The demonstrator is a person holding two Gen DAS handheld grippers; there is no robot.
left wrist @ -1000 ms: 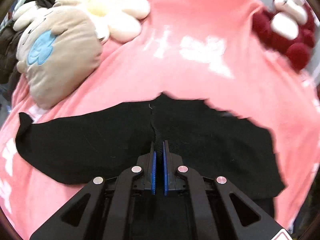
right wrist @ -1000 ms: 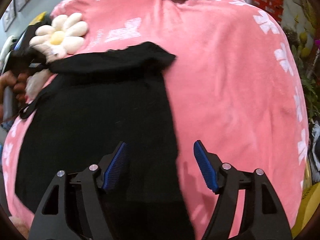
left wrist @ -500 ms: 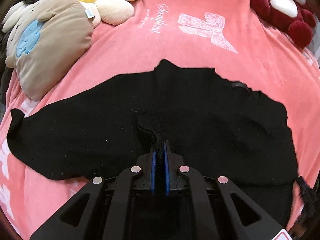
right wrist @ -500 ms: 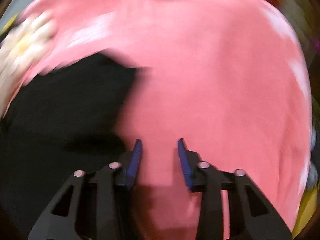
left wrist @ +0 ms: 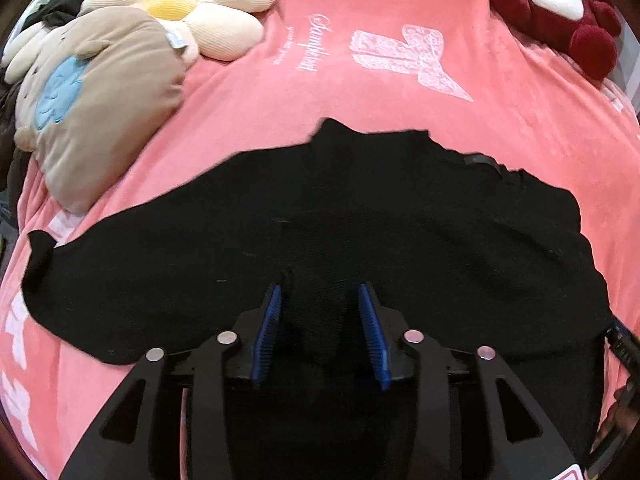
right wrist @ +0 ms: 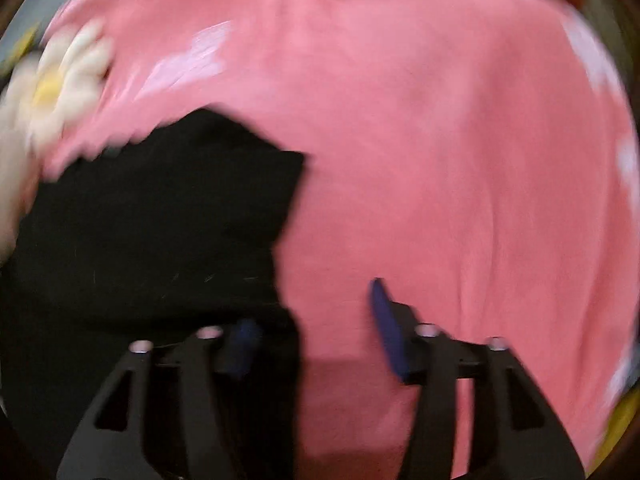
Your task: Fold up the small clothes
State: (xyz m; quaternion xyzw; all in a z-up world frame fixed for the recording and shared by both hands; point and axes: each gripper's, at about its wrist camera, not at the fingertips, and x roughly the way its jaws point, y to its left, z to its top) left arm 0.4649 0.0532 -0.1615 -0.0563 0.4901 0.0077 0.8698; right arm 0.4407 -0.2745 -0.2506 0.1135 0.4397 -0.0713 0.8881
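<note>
The black garment lay spread flat across the pink blanket, a soft matte knit with ragged edges and a raised fold between my left gripper pads. I saw that gripper spread apart, blue ribbed pads on either side of the fold, not pinching it. My right gripper was also spread, blurred, straddling the garment's edge on the velvety blanket with its pale bow print. At ten o'clock sat a beige plush cushion, at eleven a cream daisy pillow, at one a dark red stuffed toy.
</note>
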